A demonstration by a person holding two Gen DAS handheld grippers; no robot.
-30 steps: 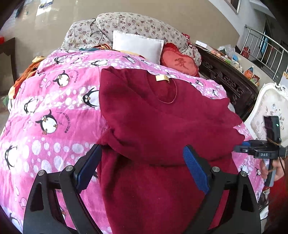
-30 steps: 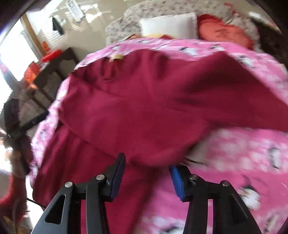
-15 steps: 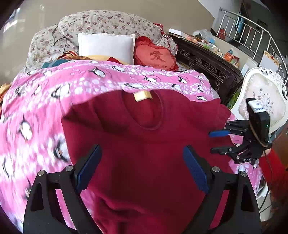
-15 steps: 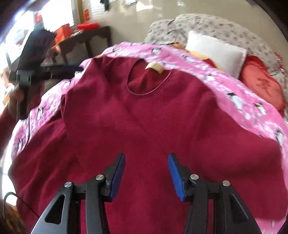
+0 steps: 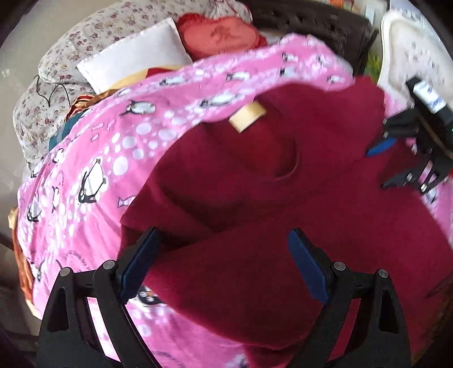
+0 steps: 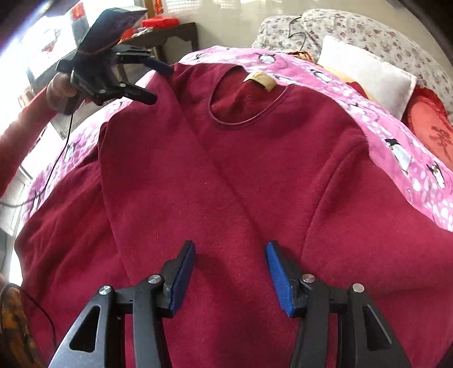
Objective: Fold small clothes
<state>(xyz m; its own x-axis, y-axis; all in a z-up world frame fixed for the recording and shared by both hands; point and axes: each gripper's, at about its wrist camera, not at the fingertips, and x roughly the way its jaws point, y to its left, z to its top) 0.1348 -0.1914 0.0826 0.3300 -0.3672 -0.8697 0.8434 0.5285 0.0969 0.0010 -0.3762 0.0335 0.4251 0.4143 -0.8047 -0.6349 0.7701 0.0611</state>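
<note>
R gripper (image 6: 229, 276): blue pads wide apart, nothing between them, poised over the lower front of the sweater (image 6: 226, 169). L gripper (image 5: 223, 269): also spread wide, holding nothing, pads (image 5: 140, 263) low over the sweater's edge w/ pink blanket (image 5: 93, 158) showing under the near finger. From the R cam the L gripper (image 6: 147, 80) sits up by the sweater's shoulder, fingers splayed, one tip at or just over the fabric; can't tell if it touches. A hand (image 6: 61, 86) in a red cuff grips its handle, thin black cable hanging from it. From the L cam the R gripper (image 5: 396, 158) shows at the far side, over the opposite part of the sweater, blurred.

Sweater: dark red, fleecy, laid front-up on the blanket, neck away from the R cam. Round neckline w/ tan label (image 6: 260, 80) inside the collar. One side is folded inward over the chest, edge running as a diagonal crease from near the collar toward the R pads. Sleeve on the other side lies out across the blanket.

No containers about. Around: bed head w/ floral pillows (image 6: 354, 31), white cushion (image 6: 365, 73) and red heart cushion (image 6: 433, 124) past the blanket's top edge. Dark carved wood furniture (image 5: 308, 19) and a pale chair back (image 5: 410, 53) beyond the bed on one side; dark table (image 6: 172, 35) w/ red items near a bright window on the other. Nothing lies on the sweater itself.
</note>
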